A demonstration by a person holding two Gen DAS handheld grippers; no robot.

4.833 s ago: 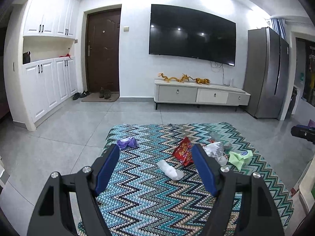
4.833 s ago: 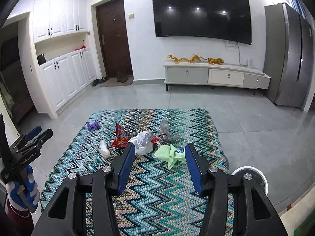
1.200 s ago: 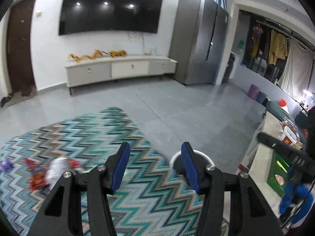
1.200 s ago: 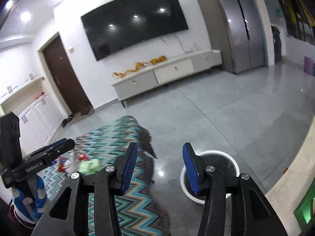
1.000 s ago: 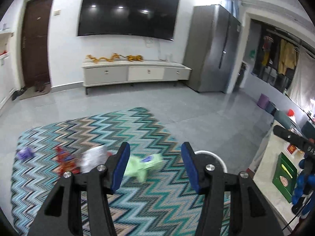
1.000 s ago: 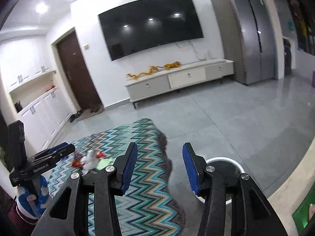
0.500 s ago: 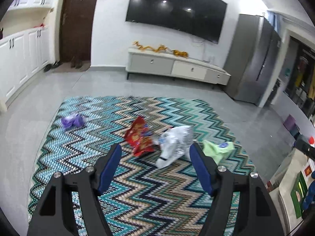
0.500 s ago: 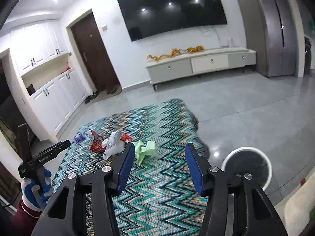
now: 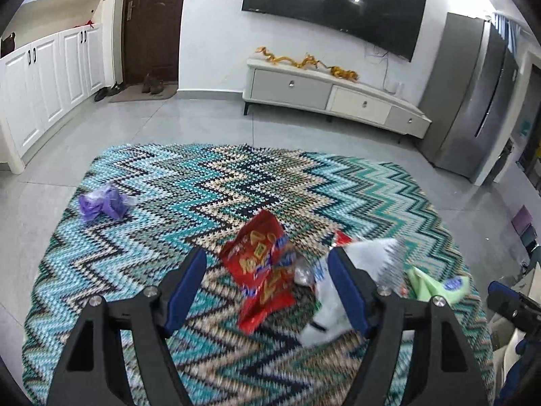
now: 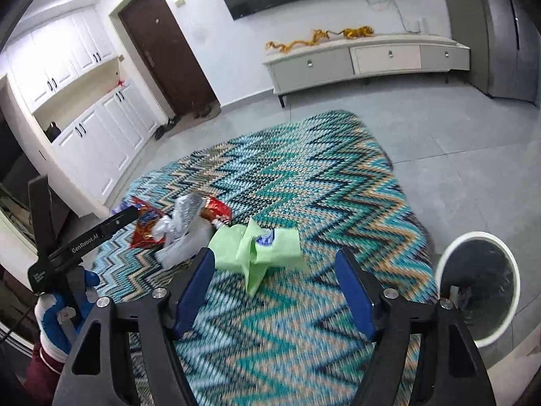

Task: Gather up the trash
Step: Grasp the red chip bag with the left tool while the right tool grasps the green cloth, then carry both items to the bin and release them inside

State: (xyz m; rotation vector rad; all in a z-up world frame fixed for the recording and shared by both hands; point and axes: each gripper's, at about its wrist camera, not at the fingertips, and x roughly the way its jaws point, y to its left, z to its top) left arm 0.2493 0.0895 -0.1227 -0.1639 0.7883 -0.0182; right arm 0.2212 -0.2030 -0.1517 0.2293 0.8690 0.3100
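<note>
Trash lies on a zigzag rug (image 9: 189, 199). In the left wrist view my left gripper (image 9: 267, 287) is open and empty above a red snack bag (image 9: 262, 267), with a silver-white wrapper (image 9: 365, 264) by its right finger, a green wrapper (image 9: 436, 284) further right and a purple wrapper (image 9: 101, 204) far left. In the right wrist view my right gripper (image 10: 275, 284) is open and empty just short of the green wrapper (image 10: 260, 247). The silver wrapper (image 10: 184, 233) and red bag (image 10: 143, 226) lie to its left. A white round bin (image 10: 480, 284) stands at the right.
A white TV cabinet (image 9: 334, 101) and a steel fridge (image 9: 473, 101) stand along the far wall, white cupboards (image 9: 44, 81) at the left. Grey tiles surround the rug. The left gripper's body (image 10: 77, 243) shows at the left of the right wrist view.
Both grippers have swung from the bin side back toward the rug and dropped closer to the trash. The left jaws have opened wider. The white tube seen earlier no longer shows on the rug.
</note>
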